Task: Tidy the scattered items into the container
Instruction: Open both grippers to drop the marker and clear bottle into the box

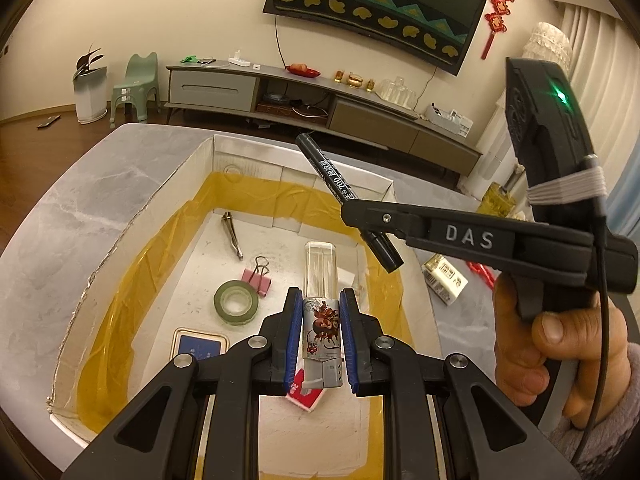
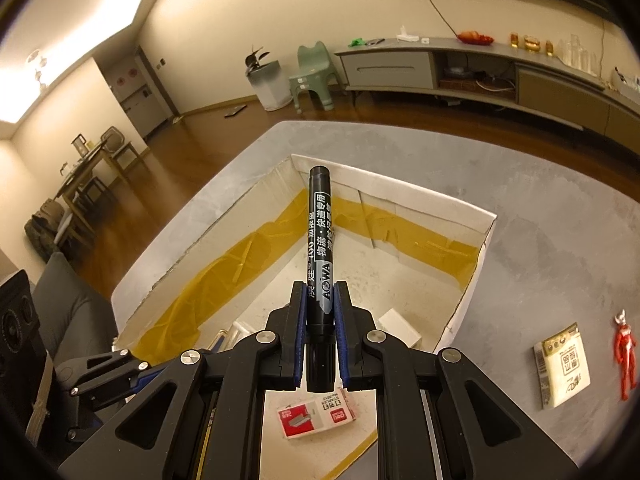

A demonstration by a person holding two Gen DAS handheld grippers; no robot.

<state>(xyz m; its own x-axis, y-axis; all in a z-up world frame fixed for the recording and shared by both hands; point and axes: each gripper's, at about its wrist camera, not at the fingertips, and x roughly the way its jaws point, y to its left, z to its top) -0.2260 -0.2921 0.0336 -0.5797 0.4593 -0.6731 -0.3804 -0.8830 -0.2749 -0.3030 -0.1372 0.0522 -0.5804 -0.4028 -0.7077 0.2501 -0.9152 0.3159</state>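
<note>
Left wrist view: the left gripper (image 1: 320,312) pinches a lighter (image 1: 322,332) between its blue pads (image 1: 295,340), the jaws pressed against both sides of the printed body. The lighter's clear end sticks out past the fingertips; its metal head sits back between the jaws. It hangs over the open box (image 1: 120,240), whose inner walls are lined with yellow tape. On the box floor lie a tape roll (image 1: 236,302), a pink binder clip (image 1: 258,276), nail clippers (image 1: 232,234), a blue tin (image 1: 200,346) and a red staple box (image 1: 306,394), partly hidden under the jaws. To the right, a hand (image 1: 560,356) holds the right gripper (image 1: 360,212), which clamps a black marker (image 1: 344,196) tilted over the box's far right corner. A white packet (image 1: 444,280) lies on the table (image 1: 80,200) just outside the box.

Right wrist view: the right gripper (image 2: 320,320) is closed on the marker (image 2: 319,248), pads gripping its lower barrel just above the cap; the barrel points forward beyond the fingertips, the cap sits back between the jaws. It is held above the box (image 2: 472,280). The staple box (image 2: 316,416) lies below. On the table (image 2: 560,220) outside, the white packet (image 2: 564,364) and a red figure (image 2: 625,354) lie near each other.
</note>
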